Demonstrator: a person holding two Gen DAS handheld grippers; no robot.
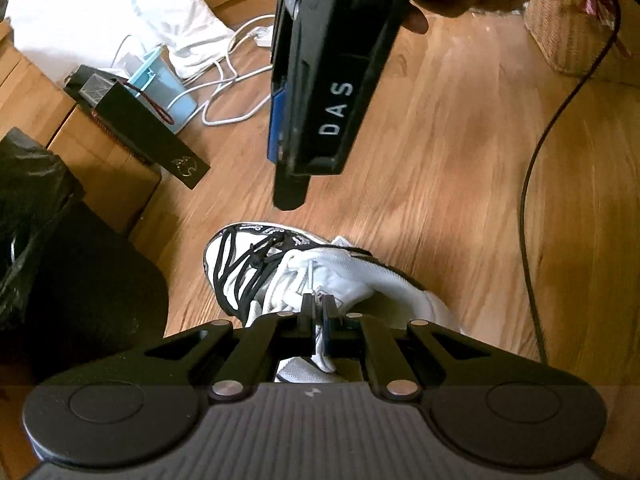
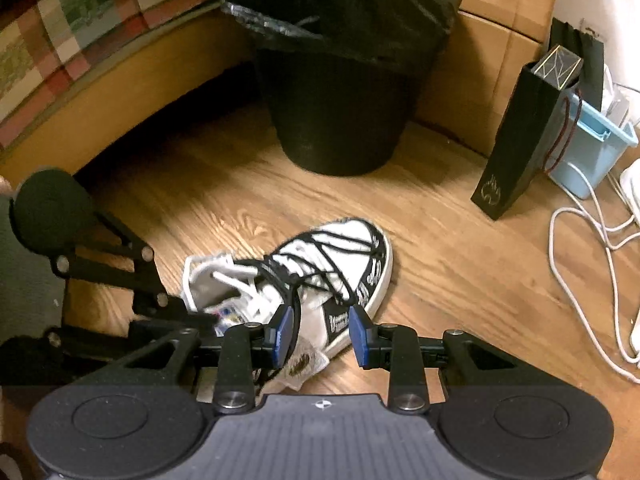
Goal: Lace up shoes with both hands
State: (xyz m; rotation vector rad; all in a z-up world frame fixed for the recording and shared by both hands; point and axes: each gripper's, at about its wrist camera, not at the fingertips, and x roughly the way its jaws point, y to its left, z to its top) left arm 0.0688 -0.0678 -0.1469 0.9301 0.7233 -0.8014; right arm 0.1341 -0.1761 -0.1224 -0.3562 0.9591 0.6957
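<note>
Lying on the wood floor [image 2: 460, 264], the white shoe [image 2: 320, 272] with black laces [image 2: 320, 248] sat between your two tongs. Your left gripper [image 1: 316, 312] was clenched on a white lace [image 1: 310, 276] by the shoe's tongue. Your right gripper [image 2: 320, 334] was released, its blue pads [image 2: 285, 332] apart over the shoe's side.

Both views fisheye – straight lines bow hard toward the edges, corners vignette to black. Left wrist view: daylight enters from the top left, the white bedding [image 1: 100, 4] is blown out, and a soft sheen lies on the wood floor [image 1: 440, 160]. Motion smear across the floor's right side; the white shoe [image 1: 320, 276] is slightly soft. Right wrist view is dimmer and warmer – the black bin [image 2: 340, 92] loses all detail, with deep shadow along the floor's far left edge under the bed frame [image 2: 132, 92]. Shoe laces there blur.
</note>
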